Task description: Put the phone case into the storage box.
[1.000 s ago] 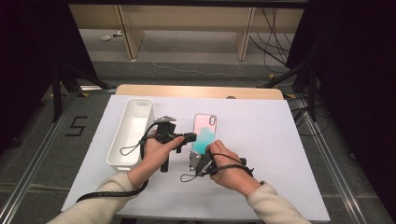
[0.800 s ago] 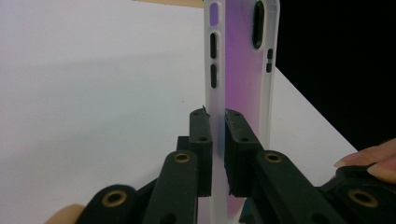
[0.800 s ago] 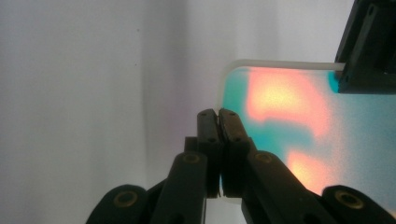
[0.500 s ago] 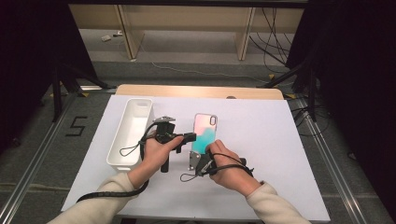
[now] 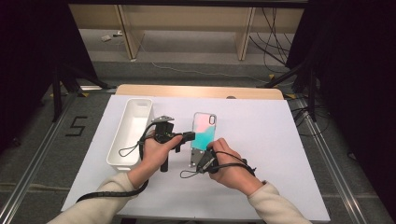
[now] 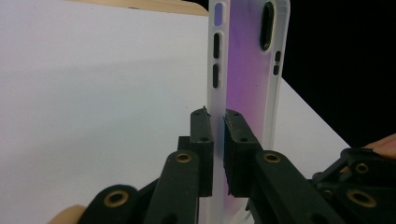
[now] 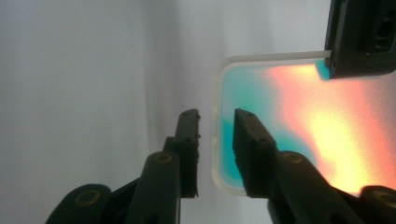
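Observation:
A translucent phone case (image 5: 204, 129) with teal and pink tints lies on the white table cover. My left gripper (image 5: 188, 136) reaches it from the left and is shut on its frosted side rim (image 6: 217, 70), with the pads pressing both faces of that rim. My right gripper (image 5: 200, 156) is at the case's near end. Its jaws have just been opening. In the right gripper view (image 7: 215, 116) the case's rim (image 7: 217, 140) stands between the pads with a gap on each side. The left gripper's jaw (image 7: 359, 42) clamps the case's corner in that view.
A long white tray (image 5: 122, 140) stands left of my left hand. The white cover (image 5: 261, 140) spreads to the right of the case, and a wooden table edge (image 5: 196, 91) runs along the back. Cables trail from both grippers toward the front.

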`<action>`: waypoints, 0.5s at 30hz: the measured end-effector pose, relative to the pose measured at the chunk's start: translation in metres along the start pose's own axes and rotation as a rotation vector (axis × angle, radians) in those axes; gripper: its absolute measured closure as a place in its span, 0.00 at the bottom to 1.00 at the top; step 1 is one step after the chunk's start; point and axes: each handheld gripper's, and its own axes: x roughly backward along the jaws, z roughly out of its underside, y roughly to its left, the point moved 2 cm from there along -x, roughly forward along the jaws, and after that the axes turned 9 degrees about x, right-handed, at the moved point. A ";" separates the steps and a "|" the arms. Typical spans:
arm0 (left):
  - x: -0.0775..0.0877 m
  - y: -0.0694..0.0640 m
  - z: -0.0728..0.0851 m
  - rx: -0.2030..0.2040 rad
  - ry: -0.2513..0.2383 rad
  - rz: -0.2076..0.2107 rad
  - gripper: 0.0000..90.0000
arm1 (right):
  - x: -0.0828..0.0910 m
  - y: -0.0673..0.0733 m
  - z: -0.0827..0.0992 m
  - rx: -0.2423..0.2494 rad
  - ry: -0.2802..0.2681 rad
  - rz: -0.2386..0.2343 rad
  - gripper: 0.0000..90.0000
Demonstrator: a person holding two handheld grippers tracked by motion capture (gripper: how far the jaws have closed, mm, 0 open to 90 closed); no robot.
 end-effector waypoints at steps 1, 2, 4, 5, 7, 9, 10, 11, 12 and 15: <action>0.000 0.000 0.000 -0.004 -0.002 0.002 0.93 | 0.001 -0.002 0.000 0.018 -0.007 0.001 0.75; 0.001 0.000 -0.001 -0.009 -0.004 -0.004 0.93 | 0.002 -0.001 0.000 0.007 -0.016 0.005 0.73; 0.001 0.000 -0.001 -0.010 -0.004 -0.003 0.93 | 0.003 -0.002 0.000 -0.013 -0.030 0.019 0.70; 0.001 0.000 -0.001 -0.009 -0.006 -0.005 0.93 | 0.004 -0.004 0.000 0.004 -0.037 0.022 0.68; 0.001 0.000 -0.001 -0.006 -0.013 -0.004 0.93 | 0.005 -0.003 0.000 -0.015 -0.046 0.028 0.64; 0.002 0.000 -0.001 -0.008 -0.017 -0.007 0.92 | 0.005 -0.003 0.000 -0.023 -0.056 0.031 0.61; 0.002 0.000 -0.002 -0.008 -0.015 -0.006 0.93 | 0.006 -0.004 0.000 -0.028 -0.061 0.035 0.60; 0.003 0.000 -0.002 -0.009 -0.015 -0.006 0.93 | 0.006 -0.004 0.000 -0.035 -0.068 0.039 0.57; 0.003 0.001 -0.002 -0.010 -0.017 -0.004 0.93 | 0.007 -0.004 0.000 -0.045 -0.072 0.043 0.56; 0.003 0.001 -0.003 -0.012 -0.024 -0.006 0.92 | 0.010 -0.004 0.001 -0.070 -0.094 0.051 0.51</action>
